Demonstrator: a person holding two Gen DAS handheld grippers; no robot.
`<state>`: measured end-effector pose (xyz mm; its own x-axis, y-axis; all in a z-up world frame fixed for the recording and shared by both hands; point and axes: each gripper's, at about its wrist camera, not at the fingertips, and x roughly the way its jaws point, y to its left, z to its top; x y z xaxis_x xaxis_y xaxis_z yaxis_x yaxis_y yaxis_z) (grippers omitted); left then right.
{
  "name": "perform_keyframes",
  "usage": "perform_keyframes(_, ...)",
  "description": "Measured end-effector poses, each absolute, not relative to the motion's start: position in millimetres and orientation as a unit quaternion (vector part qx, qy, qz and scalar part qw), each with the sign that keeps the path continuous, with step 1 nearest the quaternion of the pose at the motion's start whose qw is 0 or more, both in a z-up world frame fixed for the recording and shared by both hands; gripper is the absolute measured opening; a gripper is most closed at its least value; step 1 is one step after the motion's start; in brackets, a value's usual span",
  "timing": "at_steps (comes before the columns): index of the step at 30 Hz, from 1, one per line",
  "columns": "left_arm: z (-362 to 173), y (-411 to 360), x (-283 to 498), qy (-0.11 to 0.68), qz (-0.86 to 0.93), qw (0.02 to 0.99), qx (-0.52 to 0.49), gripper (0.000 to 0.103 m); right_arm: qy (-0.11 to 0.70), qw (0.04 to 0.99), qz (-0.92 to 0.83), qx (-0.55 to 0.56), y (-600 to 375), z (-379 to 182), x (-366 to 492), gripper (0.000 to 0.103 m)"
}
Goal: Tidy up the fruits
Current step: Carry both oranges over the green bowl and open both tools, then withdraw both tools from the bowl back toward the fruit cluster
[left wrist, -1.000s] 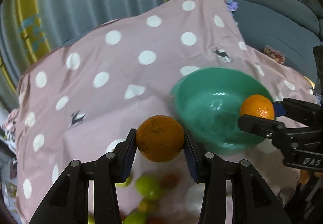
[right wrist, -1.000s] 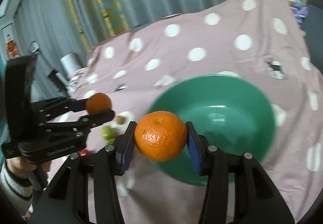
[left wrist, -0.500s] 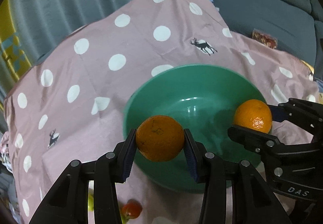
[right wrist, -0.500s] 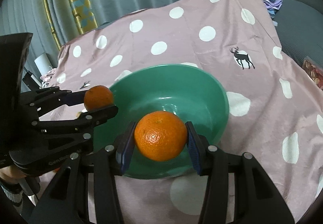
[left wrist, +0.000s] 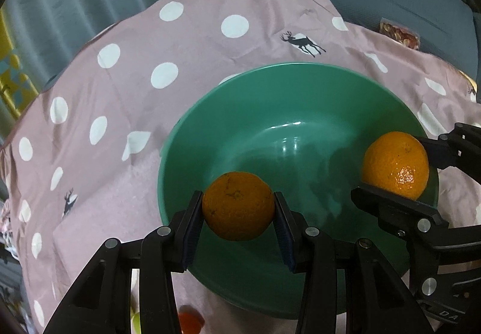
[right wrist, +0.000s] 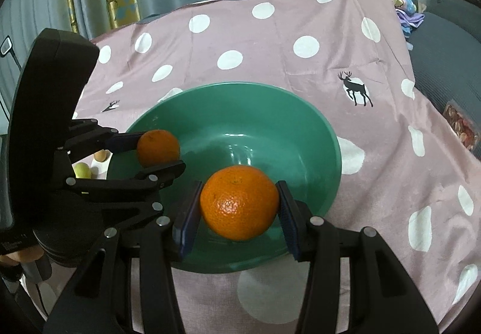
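Hand-held gripper L, left wrist view: clenched on a darker orange, now hanging over the near-left inside of the green bowl. A sec ago it was short of the bowl w/ loose fruit under it; bowl has since filled the view, so the carry is basically done. R hand-held gripper comes in from the right edge, w/ a brighter orange over the bowl's right rim. Bits of red + green fruit peek out at bottom, outside the bowl.

Right wrist view: R hand-held gripper grasping its orange tight, over the bowl's near side; earlier it was only nearing the rim. L hand-held gripper sits over the left rim w/ its orange. Bowl looks bare inside. Pale green fruit lies left on the spotted cloth.

Judgement: both oranges placed for release; next = lower a bit, open, then fetch the rest.
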<state>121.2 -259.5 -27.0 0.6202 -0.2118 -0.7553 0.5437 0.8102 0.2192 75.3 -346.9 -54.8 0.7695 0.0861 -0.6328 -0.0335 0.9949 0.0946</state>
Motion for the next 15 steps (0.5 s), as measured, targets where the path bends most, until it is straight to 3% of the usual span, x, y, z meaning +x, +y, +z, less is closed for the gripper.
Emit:
perform_keyframes(3,-24.7,-257.2,118.8,0.372,-0.212,0.877,0.215,0.045,0.338,0.94,0.033,0.042,-346.6,-54.2,74.2,0.049)
perform_keyframes(9,-13.8,-240.5,114.7,0.361,-0.21,0.89,0.183,0.057,0.323,0.945,0.029,0.039,-341.6,-48.3,68.6,0.056)
perform_keyframes(11,-11.7,-236.1,111.2,0.354,-0.197,0.895,0.186,0.069,0.318,0.947,0.024,0.034,-338.9,-45.8,66.1,0.06)
perform_keyframes(15,-8.0,-219.3,109.7,0.357,-0.183,0.9,0.171,0.07,0.309,0.951,0.021,0.026,-334.7,-41.2,61.9,0.062)
